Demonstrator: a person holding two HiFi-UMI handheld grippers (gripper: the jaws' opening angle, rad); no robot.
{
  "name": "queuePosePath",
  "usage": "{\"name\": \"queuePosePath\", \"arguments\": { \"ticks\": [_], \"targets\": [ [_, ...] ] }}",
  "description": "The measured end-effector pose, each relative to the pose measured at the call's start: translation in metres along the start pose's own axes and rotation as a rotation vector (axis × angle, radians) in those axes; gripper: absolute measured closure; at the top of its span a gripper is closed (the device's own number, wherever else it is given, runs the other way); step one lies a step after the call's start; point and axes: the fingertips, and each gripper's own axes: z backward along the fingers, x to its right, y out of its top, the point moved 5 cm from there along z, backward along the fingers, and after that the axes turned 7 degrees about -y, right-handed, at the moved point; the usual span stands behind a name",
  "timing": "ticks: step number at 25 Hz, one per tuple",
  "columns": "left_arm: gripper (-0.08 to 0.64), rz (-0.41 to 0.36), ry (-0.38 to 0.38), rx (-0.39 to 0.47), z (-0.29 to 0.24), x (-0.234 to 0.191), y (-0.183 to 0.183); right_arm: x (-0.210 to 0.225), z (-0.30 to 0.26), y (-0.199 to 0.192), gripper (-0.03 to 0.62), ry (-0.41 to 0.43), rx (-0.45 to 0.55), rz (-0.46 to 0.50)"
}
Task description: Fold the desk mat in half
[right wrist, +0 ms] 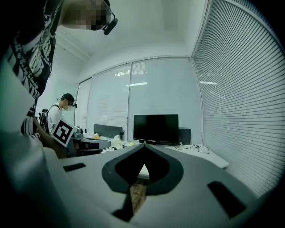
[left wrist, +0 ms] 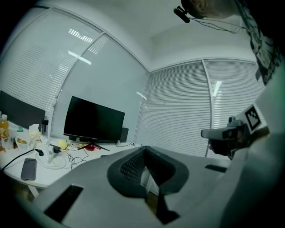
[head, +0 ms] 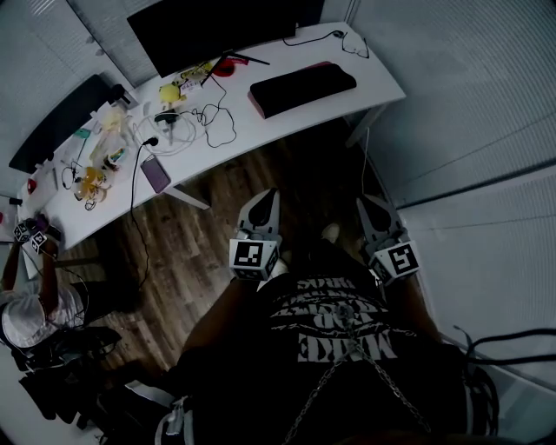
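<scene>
On the white desk [head: 365, 80] I find only one real container, a small bottle [left wrist: 3, 128] at the far left end, among some yellow and orange small things. It seems to hold an orange liquid, but the picture is too small there to be sure. Near it lie tangled cables [head: 204, 117] and a purple phone [head: 155, 172], and a dark monitor [head: 217, 26] stands at the back edge.

The desk mat [head: 302, 89] lies flat on the right part of the desk, in front of the monitor. It is dark on top and shows a reddish edge at its left end. Nothing touches it.

The person stands well apart from the desk, over the wooden floor [head: 187, 252]. The left gripper [head: 270, 200] has its jaws pressed together with nothing between them. The right gripper [head: 364, 203] is the same, jaws together and empty. Both point toward the desk, side by side, near the person's body.
</scene>
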Motion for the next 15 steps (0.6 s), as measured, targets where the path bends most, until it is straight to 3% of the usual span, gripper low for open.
{"name": "queuePosePath", "arguments": {
  "ticks": [7, 15],
  "targets": [
    [0.558, -0.007, 0.070, -0.014, -0.031, -0.021, 0.004, 0.026, -0.049, -0.003, 0.598, 0.074, 0.006, -0.023],
    [0.558, 0.001, 0.133, -0.062, -0.096, -0.029, 0.002, 0.088, -0.113, -0.007, 0.598, 0.159, -0.009, -0.036]
  ]
}}
